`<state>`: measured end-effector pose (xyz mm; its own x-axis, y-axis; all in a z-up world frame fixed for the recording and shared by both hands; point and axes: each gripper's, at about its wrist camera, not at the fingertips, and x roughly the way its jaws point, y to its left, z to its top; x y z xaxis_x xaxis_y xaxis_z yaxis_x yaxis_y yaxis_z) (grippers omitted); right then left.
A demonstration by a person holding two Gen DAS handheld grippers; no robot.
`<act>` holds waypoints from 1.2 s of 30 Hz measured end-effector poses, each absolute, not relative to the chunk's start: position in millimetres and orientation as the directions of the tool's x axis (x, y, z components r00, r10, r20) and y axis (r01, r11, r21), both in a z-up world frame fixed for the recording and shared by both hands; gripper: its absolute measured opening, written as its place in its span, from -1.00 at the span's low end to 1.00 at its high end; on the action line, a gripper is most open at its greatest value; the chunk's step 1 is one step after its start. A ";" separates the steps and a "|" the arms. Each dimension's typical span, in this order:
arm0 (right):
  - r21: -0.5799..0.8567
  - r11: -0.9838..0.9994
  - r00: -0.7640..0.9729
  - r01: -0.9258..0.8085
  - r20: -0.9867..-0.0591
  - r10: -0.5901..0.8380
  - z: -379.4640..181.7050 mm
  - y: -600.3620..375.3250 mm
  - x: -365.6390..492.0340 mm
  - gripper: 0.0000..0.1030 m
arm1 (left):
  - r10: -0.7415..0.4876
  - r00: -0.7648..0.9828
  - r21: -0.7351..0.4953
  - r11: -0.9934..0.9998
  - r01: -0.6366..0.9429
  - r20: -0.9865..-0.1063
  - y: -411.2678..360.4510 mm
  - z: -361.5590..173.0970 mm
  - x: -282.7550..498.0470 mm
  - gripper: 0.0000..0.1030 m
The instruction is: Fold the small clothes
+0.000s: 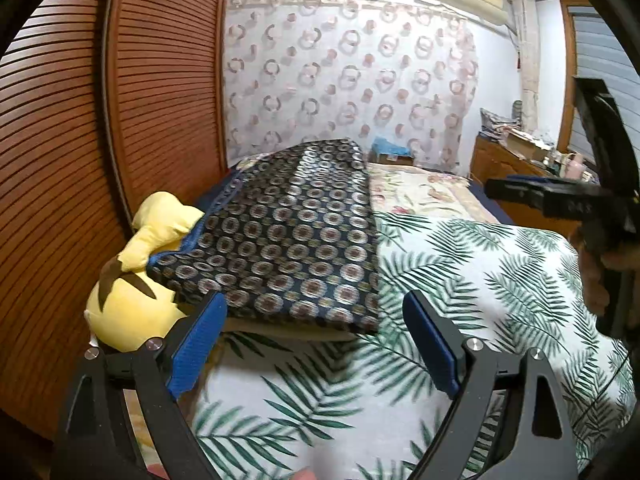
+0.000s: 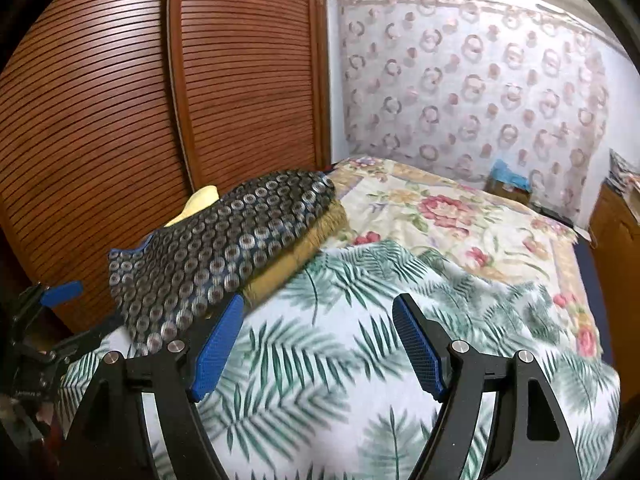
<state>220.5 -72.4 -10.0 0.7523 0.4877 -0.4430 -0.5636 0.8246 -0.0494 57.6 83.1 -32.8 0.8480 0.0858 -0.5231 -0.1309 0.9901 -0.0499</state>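
Over the bed, both of my grippers hang with nothing in them. My left gripper (image 1: 316,340) has its jaws spread wide, its blue pads (image 1: 198,344) apart above the palm-leaf blanket (image 1: 460,264). My right gripper (image 2: 318,346) is just as wide, and it also shows at the right edge of the left wrist view, raised clear of the bedding.

Ahead of the left gripper lies the dark cloth with ring patterns (image 1: 288,224), which I take to be the small garment I am meant to fold. It rests flat on top of a tan pillow-like pad (image 2: 296,256), beside the slatted wooden wardrobe (image 1: 80,160), with one blue-trimmed edge draped over a yellow plush toy (image 1: 132,308). Its near hem sits just beyond my left fingertips, not touching them. Farther back a floral quilt (image 2: 440,216) covers the rest of the bed.

I judge this to be the approach before a grasp: neither gripper has taken hold of anything. Whether the cloth is already partly folded I cannot tell. The next move calls for bringing both grippers down to the near edge, one toward each corner, and pinching only the garment's layer so the pad beneath stays put. The plush toy under the left corner may get snagged.
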 end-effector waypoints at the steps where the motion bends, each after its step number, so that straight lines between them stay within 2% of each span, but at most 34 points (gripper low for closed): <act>1: -0.047 0.831 0.759 -0.554 -0.439 0.482 -13.6 -78.2 210.6 0.52 | 0.080 0.849 -0.046 0.991 -0.122 -0.523 77.9 -32.9 56.7 0.75; 12: 0.017 0.917 0.848 -0.399 -0.373 0.376 -28.5 -158.8 102.6 0.52 | -0.039 0.869 -0.051 0.999 0.016 -0.493 17.5 -21.5 49.7 0.75; 24: 0.023 0.975 0.945 -0.220 -0.244 0.219 0.1 -201.0 1.6 0.52 | -0.081 0.899 -0.029 0.997 0.076 -0.430 -26.4 26.9 43.0 0.75; 30: 0.036 0.980 0.960 -0.195 -0.197 0.199 4.6 -199.1 -29.0 0.52 | -0.070 0.914 -0.016 0.997 0.069 -0.401 -33.8 46.8 36.9 0.75; 36: 0.032 0.981 0.962 -0.194 -0.191 0.196 -8.2 -187.3 -21.5 0.52 | -0.081 0.921 -0.023 0.997 0.078 -0.382 -35.2 49.7 31.5 0.75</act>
<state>-21.5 -187.3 -8.2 0.9618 0.1961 -0.1911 -0.1937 0.9806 0.0315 31.5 -35.2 49.7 0.9206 -0.0809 -0.3821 0.0779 0.9967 -0.0233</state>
